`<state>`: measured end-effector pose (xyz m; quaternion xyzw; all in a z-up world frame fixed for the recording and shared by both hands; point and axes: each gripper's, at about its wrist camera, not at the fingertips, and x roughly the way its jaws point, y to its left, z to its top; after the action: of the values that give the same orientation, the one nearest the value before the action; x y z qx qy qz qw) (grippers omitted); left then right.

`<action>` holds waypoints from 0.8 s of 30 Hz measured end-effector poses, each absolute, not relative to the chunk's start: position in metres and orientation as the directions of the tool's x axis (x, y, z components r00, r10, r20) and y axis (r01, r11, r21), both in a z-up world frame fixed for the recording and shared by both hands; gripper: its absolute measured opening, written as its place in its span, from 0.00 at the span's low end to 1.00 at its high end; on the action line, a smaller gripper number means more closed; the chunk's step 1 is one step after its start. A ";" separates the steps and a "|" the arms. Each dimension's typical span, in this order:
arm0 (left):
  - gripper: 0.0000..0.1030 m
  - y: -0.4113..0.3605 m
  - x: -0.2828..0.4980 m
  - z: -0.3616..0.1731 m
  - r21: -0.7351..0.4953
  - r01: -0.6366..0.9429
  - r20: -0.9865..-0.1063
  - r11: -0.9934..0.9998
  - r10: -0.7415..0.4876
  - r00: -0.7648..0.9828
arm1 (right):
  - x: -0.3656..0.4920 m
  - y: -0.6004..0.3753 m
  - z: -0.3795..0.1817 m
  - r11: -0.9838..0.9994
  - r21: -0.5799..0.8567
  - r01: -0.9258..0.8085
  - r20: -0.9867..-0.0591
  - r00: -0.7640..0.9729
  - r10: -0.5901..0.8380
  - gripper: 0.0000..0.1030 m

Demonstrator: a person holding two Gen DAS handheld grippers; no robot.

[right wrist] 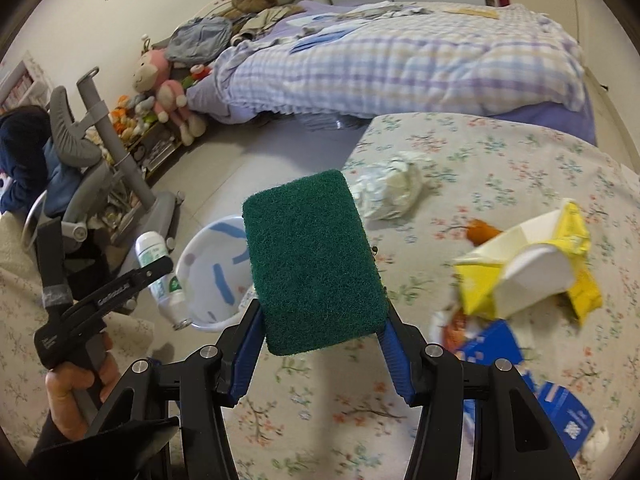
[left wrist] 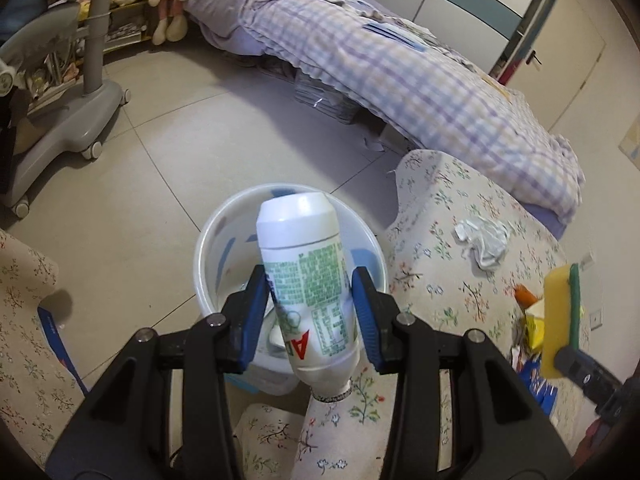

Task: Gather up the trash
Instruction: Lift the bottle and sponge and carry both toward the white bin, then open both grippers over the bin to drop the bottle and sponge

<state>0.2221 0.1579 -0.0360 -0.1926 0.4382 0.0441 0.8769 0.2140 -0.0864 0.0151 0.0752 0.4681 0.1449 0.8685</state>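
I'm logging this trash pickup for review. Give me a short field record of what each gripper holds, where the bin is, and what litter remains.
left gripper: shut on white bottle, open neck toward camera, held over the bin
right gripper: shut on sponge, green side toward camera
bin: white bucket on the tiled floor beside the floral cloth
litter left on cloth: crumpled tissue, yellow carton, blue box

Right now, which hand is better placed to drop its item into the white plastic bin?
Left. The left gripper holds the white plastic bottle directly over the white bin. The right gripper, clamping the green-and-yellow sponge, hangs over the floral cloth, beside the bin.
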 end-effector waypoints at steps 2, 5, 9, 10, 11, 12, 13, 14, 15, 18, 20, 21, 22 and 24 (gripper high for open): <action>0.43 0.165 0.223 -0.035 -0.335 -0.265 -0.779 0.904 -0.108 0.617 | 0.219 -0.073 0.011 0.941 0.267 -0.209 -0.790 0.511 0.338 0.55; 0.43 0.170 0.222 -0.031 -0.347 -0.268 -0.770 0.898 -0.109 0.629 | 0.225 -0.051 0.000 0.930 0.268 -0.251 -0.795 0.488 0.361 0.55; 0.43 0.176 0.220 -0.031 -0.333 -0.276 -0.772 0.901 -0.093 0.629 | 0.233 -0.023 -0.018 0.921 0.255 -0.293 -0.813 0.452 0.368 0.55; 0.43 0.179 0.220 -0.032 -0.335 -0.281 -0.773 0.899 -0.092 0.627 | 0.234 -0.018 -0.021 0.920 0.253 -0.299 -0.815 0.446 0.369 0.55; 0.43 0.182 0.220 -0.033 -0.337 -0.287 -0.776 0.896 -0.092 0.624 | 0.237 -0.012 -0.026 0.919 0.253 -0.303 -0.819 0.439 0.370 0.55; 0.43 0.185 0.220 -0.034 -0.339 -0.293 -0.778 0.894 -0.091 0.621 | 0.241 -0.005 -0.031 0.916 0.257 -0.306 -0.821 0.431 0.375 0.55; 0.43 0.188 0.220 -0.035 -0.340 -0.299 -0.780 0.892 -0.090 0.619 | 0.243 -0.001 -0.034 0.915 0.261 -0.309 -0.822 0.426 0.378 0.55; 0.43 0.191 0.220 -0.036 -0.339 -0.304 -0.782 0.890 -0.087 0.617 | 0.245 0.004 -0.037 0.912 0.266 -0.312 -0.822 0.421 0.384 0.55; 0.43 0.192 0.221 -0.037 -0.336 -0.309 -0.785 0.890 -0.084 0.614 | 0.248 0.010 -0.040 0.908 0.272 -0.318 -0.820 0.417 0.392 0.55; 0.43 0.196 0.222 -0.041 -0.323 -0.314 -0.795 0.893 -0.076 0.602 | 0.253 0.020 -0.044 0.879 0.338 -0.337 -0.775 0.431 0.463 0.63; 0.43 0.197 0.222 -0.042 -0.314 -0.313 -0.799 0.896 -0.071 0.597 | 0.256 0.024 -0.044 0.875 0.358 -0.326 -0.761 0.440 0.476 0.85; 0.43 0.198 0.223 -0.042 -0.309 -0.313 -0.800 0.898 -0.068 0.596 | 0.256 0.024 -0.044 0.878 0.356 -0.321 -0.759 0.449 0.472 0.86; 0.43 0.198 0.224 -0.042 -0.305 -0.313 -0.800 0.899 -0.065 0.596 | 0.256 0.025 -0.043 0.879 0.351 -0.323 -0.761 0.448 0.468 0.86; 0.43 0.199 0.225 -0.042 -0.303 -0.313 -0.800 0.900 -0.062 0.596 | 0.256 0.023 -0.042 0.886 0.337 -0.319 -0.769 0.449 0.455 0.86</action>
<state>0.2247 0.1987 -0.0421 -0.2113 0.4433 0.0723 0.8681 0.2558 0.0226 -0.0422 0.0718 0.4726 0.2280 0.8482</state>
